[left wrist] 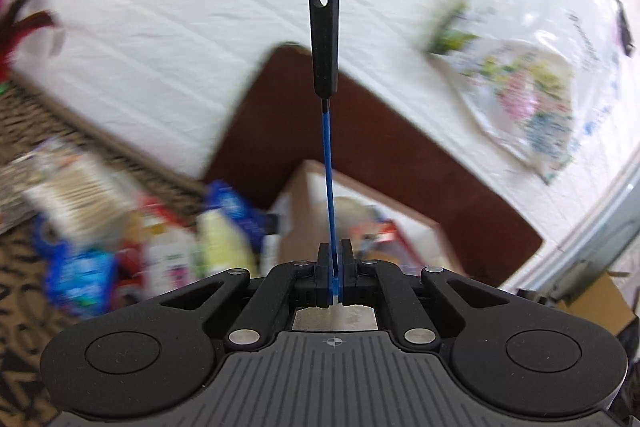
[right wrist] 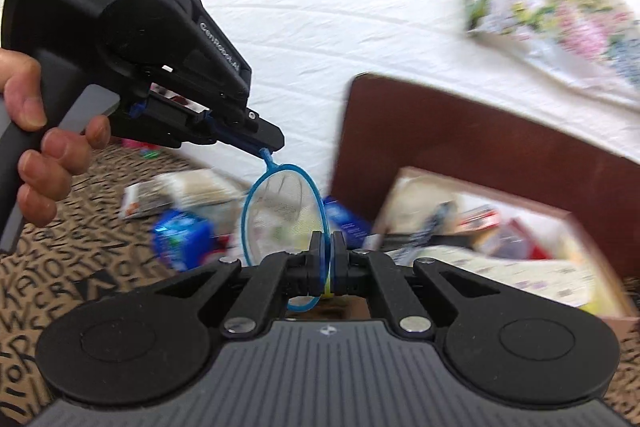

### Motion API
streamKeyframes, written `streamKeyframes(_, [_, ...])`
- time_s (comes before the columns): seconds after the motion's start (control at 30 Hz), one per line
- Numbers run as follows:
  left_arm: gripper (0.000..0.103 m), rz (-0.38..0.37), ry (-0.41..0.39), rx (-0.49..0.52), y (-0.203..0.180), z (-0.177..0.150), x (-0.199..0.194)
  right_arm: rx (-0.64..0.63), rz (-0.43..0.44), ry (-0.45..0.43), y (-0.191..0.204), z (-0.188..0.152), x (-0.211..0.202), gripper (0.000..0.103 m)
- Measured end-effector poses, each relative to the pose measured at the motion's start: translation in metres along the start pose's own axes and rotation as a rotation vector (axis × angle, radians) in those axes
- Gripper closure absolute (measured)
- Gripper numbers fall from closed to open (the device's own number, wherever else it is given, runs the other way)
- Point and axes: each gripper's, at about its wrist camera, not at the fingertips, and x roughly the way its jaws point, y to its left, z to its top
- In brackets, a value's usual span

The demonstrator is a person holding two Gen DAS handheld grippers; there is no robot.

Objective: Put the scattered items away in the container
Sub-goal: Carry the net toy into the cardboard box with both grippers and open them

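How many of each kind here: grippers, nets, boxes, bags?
Grippers: 2, the left gripper and the right gripper, both shut on the net
Blue net: 1
Open box: 1
Floral bag: 1
Total: 5
Loose packets are too blurred to count.

1 net (right wrist: 285, 215), 1 box (right wrist: 480, 155), 2 tongs (left wrist: 335, 259).
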Motion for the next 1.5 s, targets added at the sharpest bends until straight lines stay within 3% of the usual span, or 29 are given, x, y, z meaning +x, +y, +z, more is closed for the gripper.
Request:
streamKeyframes(0.3, [0.103,-0.142,0.017,0.031,-0.073,0.015,0.074,-0.031,-0.169,-0.058,-0.089,0.017,-0.009,0.100])
streamKeyframes(0.57, [0.100,-0.167,0.077,0.007,-0.095,0.013,0.161,-0.090,-0.276,-0.019,-0.162,0.021,0.032,0.099])
streamKeyframes(0.67, [0.047,-0.153,0.130,0.038,-0.094,0.006,0.184,-0.071,-0.304,0.003,-0.188,0.019,0.053,0.094])
streamKeyframes(0.7, [0.019,-0.142,0.151,0.050,-0.091,0.003,0.189,-0.055,-0.302,0.019,-0.195,0.015,0.063,0.094])
streamKeyframes(0.73, [0.010,-0.125,0.160,0.055,-0.086,0.000,0.191,-0.043,-0.299,0.037,-0.200,0.010,0.070,0.092])
streamKeyframes(0.8, [0.010,-0.107,0.151,0.051,-0.074,-0.003,0.191,-0.043,-0.302,0.053,-0.205,0.000,0.077,0.084])
streamKeyframes(0.87, [0.010,-0.096,0.164,0.019,-0.061,-0.003,0.193,-0.053,-0.311,0.047,-0.204,-0.012,0.077,0.047])
streamKeyframes(0.9, [0.010,-0.082,0.172,-0.012,-0.054,-0.002,0.194,-0.054,-0.315,0.041,-0.203,-0.017,0.077,0.041])
streamKeyframes(1.03, [0.010,-0.055,0.188,-0.082,-0.038,0.001,0.196,-0.062,-0.316,0.048,-0.199,-0.031,0.078,0.038])
streamKeyframes(1.27, [0.002,-0.045,0.198,-0.067,-0.037,-0.004,0.187,-0.075,-0.305,0.042,-0.190,-0.037,0.077,0.014])
streamKeyframes(1.5, [0.001,-0.046,0.190,-0.052,-0.037,-0.008,0.169,-0.109,-0.301,0.028,-0.175,-0.035,0.070,0.012])
